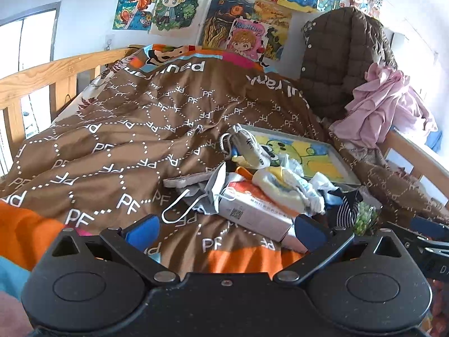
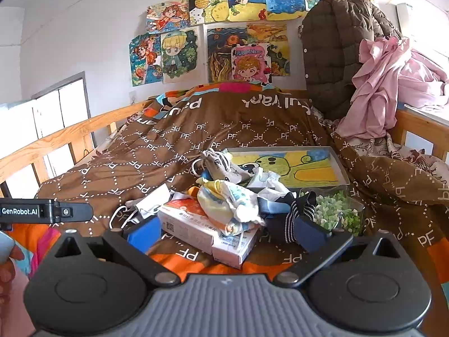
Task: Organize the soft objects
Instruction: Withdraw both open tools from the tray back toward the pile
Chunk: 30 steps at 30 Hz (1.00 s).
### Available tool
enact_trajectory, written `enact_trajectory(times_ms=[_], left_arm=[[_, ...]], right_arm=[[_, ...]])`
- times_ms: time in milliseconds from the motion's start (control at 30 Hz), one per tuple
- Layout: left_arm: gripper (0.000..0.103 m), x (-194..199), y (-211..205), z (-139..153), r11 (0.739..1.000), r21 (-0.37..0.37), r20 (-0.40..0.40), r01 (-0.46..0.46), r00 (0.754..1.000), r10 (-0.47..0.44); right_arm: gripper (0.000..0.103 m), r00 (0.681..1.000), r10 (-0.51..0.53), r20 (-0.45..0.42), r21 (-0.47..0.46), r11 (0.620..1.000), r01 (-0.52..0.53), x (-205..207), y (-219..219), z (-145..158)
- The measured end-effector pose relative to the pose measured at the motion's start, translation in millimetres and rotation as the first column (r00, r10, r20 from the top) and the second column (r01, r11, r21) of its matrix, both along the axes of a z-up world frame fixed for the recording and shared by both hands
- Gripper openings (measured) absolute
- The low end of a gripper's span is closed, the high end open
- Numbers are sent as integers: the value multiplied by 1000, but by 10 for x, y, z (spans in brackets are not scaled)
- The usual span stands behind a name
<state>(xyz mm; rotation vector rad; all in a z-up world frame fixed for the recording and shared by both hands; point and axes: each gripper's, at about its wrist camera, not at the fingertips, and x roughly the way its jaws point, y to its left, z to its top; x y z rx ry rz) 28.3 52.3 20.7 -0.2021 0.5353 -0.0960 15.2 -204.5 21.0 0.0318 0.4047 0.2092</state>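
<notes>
- Left gripper (image 1: 226, 229): nearest the lens in the left wrist view, its 2 blue-padded fingers spread wide with nothing between them, held low over the orange band at the near edge of the brown quilt (image 1: 134, 140).
- Right gripper (image 2: 226, 231): jaws likewise wide apart and holding nothing; its 2 fingers stand on either side of the near end of the clutter, the right finger beside a dark striped sock (image 2: 294, 216).
- Pile of soft things (image 2: 233, 205): lies mid-bed on the quilt, just ahead of both grippers. It includes 1 pale yellow and white cloth bundle (image 1: 283, 186), 1 small drawstring pouch (image 2: 219, 164), the striped sock and 1 face mask (image 2: 148, 203) with white ear loops on the left side.
- Carton (image 2: 196, 224): 1 white and orange box under the bundle, its corner pointing toward the camera.
- Tray (image 2: 343, 170): 1 shallow grey tray with a yellow, green and blue drawing inside, behind the pile; some cloth overlaps its near rim.
- Clear box of green and white bits (image 2: 336, 213): touches the pile's right side.
- Open room: the quilt's left half is bare up to the wooden rail (image 1: 36, 81); the right side is crowded by 1 brown padded jacket (image 2: 334, 56) and 1 pink garment (image 2: 378, 84) draped by the right rail.
- Wall: many drawings (image 2: 179, 53) pinned above the bed head.
</notes>
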Motion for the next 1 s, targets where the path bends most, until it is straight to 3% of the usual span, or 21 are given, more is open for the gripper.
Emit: enact_trajectory(times_ms=[367, 567, 1000], left_arm=[[102, 35, -33, 2, 1000, 24, -19, 6, 1000, -6], [102, 143, 1, -38, 1000, 17, -70, 1, 998, 1], [102, 471, -1, -39, 994, 90, -144, 70, 988, -57]], right_arm=[[103, 1000, 24, -16, -17, 1000, -25, 28, 73, -14], [103, 999, 29, -39, -14, 999, -30, 152, 107, -22], [103, 996, 51, -79, -27, 998, -54, 409, 147, -61]])
